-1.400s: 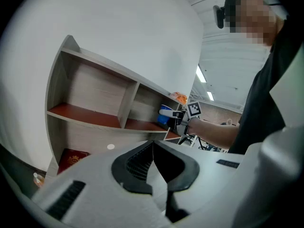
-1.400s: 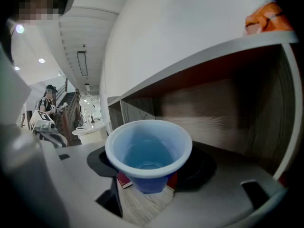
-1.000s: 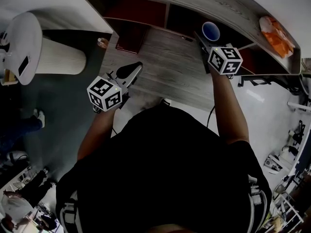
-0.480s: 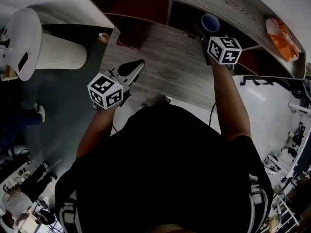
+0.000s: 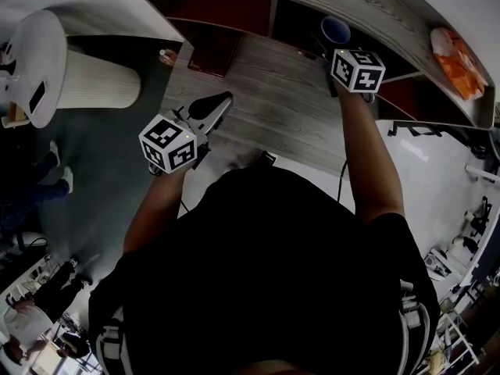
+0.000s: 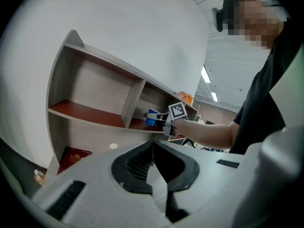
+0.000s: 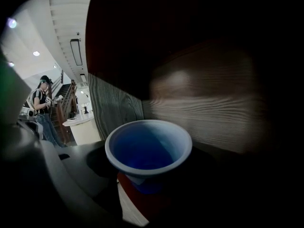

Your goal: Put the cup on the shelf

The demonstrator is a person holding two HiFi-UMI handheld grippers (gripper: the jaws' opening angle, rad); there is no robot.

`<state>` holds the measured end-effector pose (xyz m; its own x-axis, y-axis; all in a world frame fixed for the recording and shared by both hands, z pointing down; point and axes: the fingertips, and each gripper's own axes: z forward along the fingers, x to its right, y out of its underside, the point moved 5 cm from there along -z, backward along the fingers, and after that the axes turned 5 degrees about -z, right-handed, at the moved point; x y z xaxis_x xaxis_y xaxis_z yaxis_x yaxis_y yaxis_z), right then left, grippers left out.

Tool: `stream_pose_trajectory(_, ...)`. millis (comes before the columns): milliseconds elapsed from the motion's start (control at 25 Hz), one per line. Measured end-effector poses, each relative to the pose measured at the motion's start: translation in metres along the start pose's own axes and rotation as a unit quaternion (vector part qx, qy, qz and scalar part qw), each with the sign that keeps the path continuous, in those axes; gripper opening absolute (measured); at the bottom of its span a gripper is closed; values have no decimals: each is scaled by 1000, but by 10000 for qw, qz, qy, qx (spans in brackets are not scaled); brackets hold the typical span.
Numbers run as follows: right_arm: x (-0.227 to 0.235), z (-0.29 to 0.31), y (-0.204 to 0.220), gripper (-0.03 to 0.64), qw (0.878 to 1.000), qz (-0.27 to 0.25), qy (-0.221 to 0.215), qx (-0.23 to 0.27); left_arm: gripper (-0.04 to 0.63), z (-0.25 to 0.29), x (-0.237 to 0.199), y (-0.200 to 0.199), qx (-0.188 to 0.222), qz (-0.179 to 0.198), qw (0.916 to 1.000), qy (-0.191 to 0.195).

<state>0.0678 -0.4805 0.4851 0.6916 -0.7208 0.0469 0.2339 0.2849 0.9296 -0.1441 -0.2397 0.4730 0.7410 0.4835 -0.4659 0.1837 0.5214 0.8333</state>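
- The left gripper (image 5: 217, 106) hangs in front of the shelf (image 5: 367, 2), with its jaws closed together and empty.
- The right gripper (image 5: 331, 45) clasps the blue cup (image 7: 148, 151) with jaws wide, inside the right compartment, over the red board (image 7: 142, 208).
- Risk: if the jaws let go before the base sits flat, the cup may tip.

Cup (image 5: 336, 30) sits inside the right-hand compartment of the shelf (image 5: 375, 10), right of the upright divider (image 5: 271, 18), between the jaws of my right gripper (image 5: 334, 47). A bag (image 5: 457, 53) lies on the top board further right; a book (image 5: 212, 53) lies flat on the lowest level under the left compartment, with a small bottle (image 5: 165, 55) on the floor by the shelf's left end. My left gripper (image 5: 217, 104) is well back from the shelf, before the left compartment.
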Motion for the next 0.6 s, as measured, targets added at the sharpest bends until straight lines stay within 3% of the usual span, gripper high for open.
stream_pose_trajectory(600,1,12,5,308,9996,-144,1,-228,18,-5,-1,-5,84,-30,9999,-107)
